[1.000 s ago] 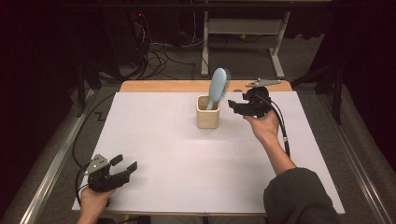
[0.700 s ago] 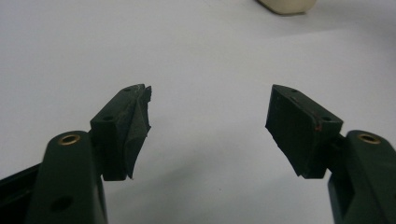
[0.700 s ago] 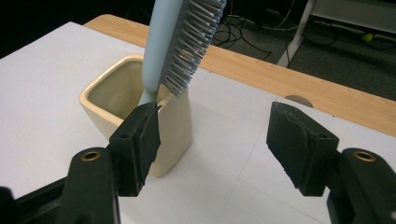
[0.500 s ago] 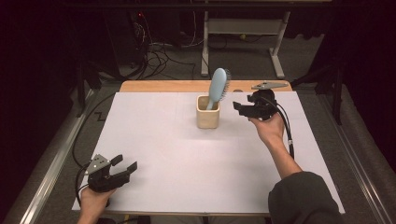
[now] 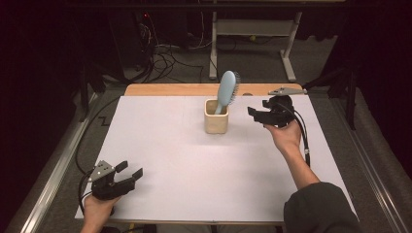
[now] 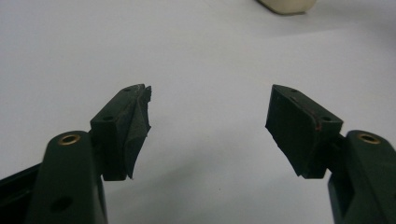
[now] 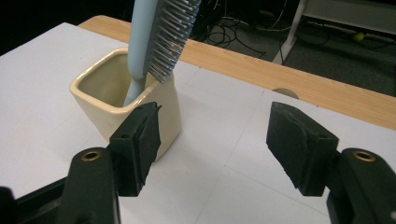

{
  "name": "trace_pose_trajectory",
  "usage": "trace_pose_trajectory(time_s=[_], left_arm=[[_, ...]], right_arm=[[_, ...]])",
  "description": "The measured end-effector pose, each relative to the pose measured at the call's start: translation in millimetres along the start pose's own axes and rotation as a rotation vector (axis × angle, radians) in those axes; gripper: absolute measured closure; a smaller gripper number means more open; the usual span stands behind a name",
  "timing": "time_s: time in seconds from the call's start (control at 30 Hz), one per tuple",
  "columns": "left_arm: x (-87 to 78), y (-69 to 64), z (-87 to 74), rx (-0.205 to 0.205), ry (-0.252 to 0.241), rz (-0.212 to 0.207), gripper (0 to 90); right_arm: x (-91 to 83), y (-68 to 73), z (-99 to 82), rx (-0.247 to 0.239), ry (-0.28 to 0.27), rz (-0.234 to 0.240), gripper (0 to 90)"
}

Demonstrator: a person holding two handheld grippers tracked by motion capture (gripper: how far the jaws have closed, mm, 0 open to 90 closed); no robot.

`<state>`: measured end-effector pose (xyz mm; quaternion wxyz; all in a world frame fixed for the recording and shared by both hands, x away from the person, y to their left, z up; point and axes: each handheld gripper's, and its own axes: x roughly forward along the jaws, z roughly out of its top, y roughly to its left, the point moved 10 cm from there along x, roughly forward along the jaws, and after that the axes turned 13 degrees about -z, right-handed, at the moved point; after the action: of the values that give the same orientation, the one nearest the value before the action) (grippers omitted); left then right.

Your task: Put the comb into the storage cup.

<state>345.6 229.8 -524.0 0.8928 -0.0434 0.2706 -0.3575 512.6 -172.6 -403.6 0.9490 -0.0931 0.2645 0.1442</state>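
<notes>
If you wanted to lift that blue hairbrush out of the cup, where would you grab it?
Probably by the hairbrush head, the part that stands clear above the cup. Come from the right, where the right gripper waits open, closing on its narrow edges; the handle sits inside the cup.

A pale blue hairbrush (image 5: 227,90) stands handle-down in a cream, square-mouthed cup (image 5: 216,123), leaning so its bristled head tilts up over the rim, bristles facing right in the high view. The cup sits upright on the white table sheet, toward the far edge.
</notes>
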Motion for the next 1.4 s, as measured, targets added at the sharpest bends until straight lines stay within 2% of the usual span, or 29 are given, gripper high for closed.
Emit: trace_pose_trajectory(time_s=[1.4], left_arm=[[-0.1,0.4,-0.3,-0.005,0.000,0.001,30.7]], right_arm=[[-17.4,-22.8,-28.9,0.038,-0.002,-0.007,34.4]])
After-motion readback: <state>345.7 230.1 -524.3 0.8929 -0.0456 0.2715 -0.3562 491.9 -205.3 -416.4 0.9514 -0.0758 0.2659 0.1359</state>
